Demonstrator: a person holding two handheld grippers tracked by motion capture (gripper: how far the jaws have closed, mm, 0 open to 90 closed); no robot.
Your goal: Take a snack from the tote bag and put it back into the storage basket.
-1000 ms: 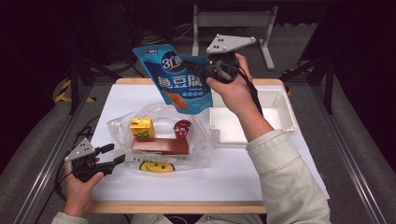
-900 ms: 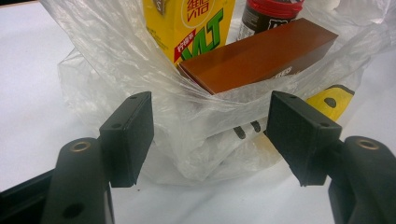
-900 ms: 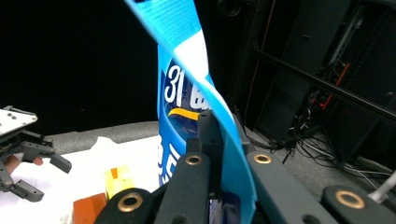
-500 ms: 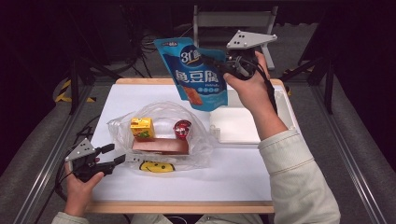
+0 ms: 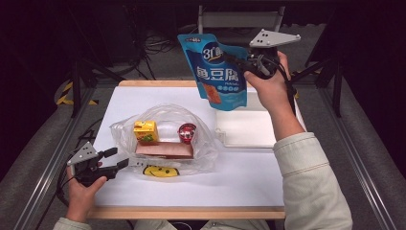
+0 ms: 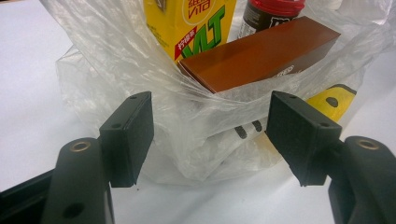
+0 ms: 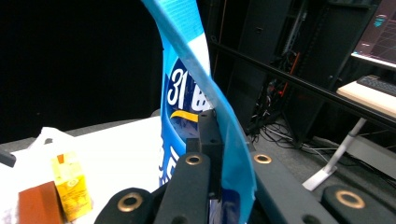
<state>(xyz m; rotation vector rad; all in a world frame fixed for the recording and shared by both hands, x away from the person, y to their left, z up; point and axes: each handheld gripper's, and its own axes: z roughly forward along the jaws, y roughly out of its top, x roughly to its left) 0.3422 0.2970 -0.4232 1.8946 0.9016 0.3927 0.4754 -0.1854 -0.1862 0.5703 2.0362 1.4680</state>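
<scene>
jaws of the right gripper (image 5: 235,62) are pinching the glossy blue snack pouch (image 5: 216,72) in the air above the white tray (image 5: 249,129); the left gripper (image 6: 210,135) is gaping around a crinkly clear plastic bag (image 5: 167,139). inside are showing a brown box (image 6: 261,58), a yellow juice carton (image 6: 189,23) with its top cut off, and a red-lidded jar (image 5: 186,132), part hidden.

You are working in a lab-style recording room: black walls, a white table (image 5: 143,100) framed by metal rails (image 5: 43,165), loose cables (image 5: 158,45) on the floor, and a desk with keyboard (image 7: 376,86) beyond.
</scene>
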